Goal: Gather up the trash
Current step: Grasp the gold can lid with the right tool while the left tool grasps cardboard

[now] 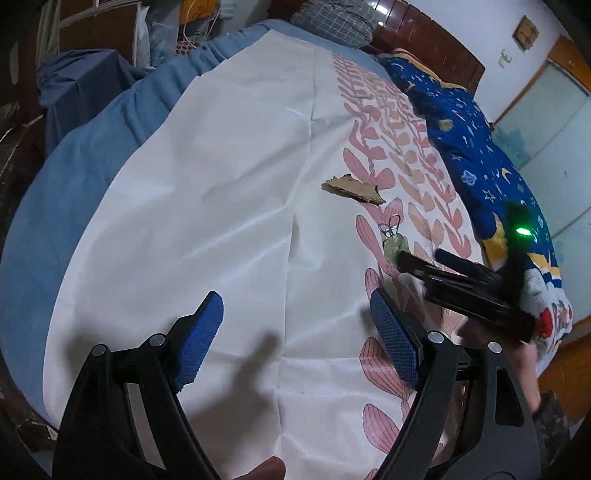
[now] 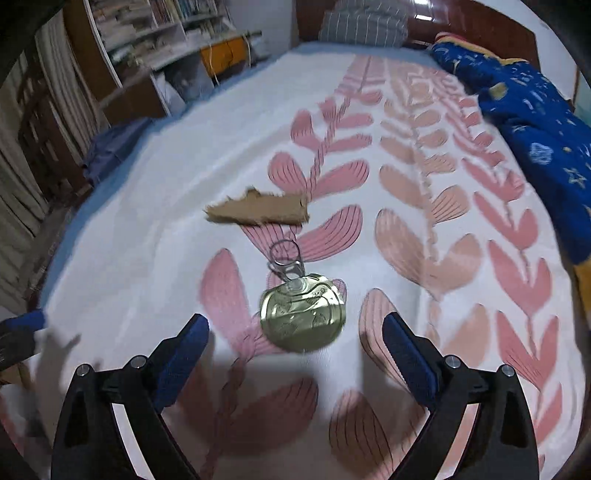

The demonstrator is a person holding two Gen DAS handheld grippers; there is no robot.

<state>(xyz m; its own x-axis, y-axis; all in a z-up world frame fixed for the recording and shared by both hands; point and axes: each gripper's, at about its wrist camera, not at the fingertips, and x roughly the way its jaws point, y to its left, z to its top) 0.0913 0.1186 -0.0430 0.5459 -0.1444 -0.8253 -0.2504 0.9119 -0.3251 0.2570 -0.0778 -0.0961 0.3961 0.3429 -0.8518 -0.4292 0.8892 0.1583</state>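
Left wrist view: the left gripper (image 1: 291,332) hangs over a white bedspread (image 1: 221,166) printed with pink leaves, jaws spread apart with nothing between the blue pads. Ahead to the right, a torn scrap of brown cardboard (image 1: 354,189) lies on the cloth. Nearer, a can lid (image 1: 397,249) with its ring pull rests on the leaf print, partly covered by the black right gripper (image 1: 421,258), which reaches in from the right with a green light glowing on its body. A blue star-patterned quilt (image 1: 480,155) is bunched along the far side, and a checked pillow (image 1: 332,22) sits at the wooden headboard.

Right wrist view: the right gripper (image 2: 295,343) stands wide apart and empty, the gold-coloured can lid (image 2: 303,314) lying on the bedspread between and just ahead of its fingertips, untouched. The cardboard scrap (image 2: 258,210) lies beyond it. Bookshelves (image 2: 166,37) fill the left background. Embossing on the lid is too blurred to read.
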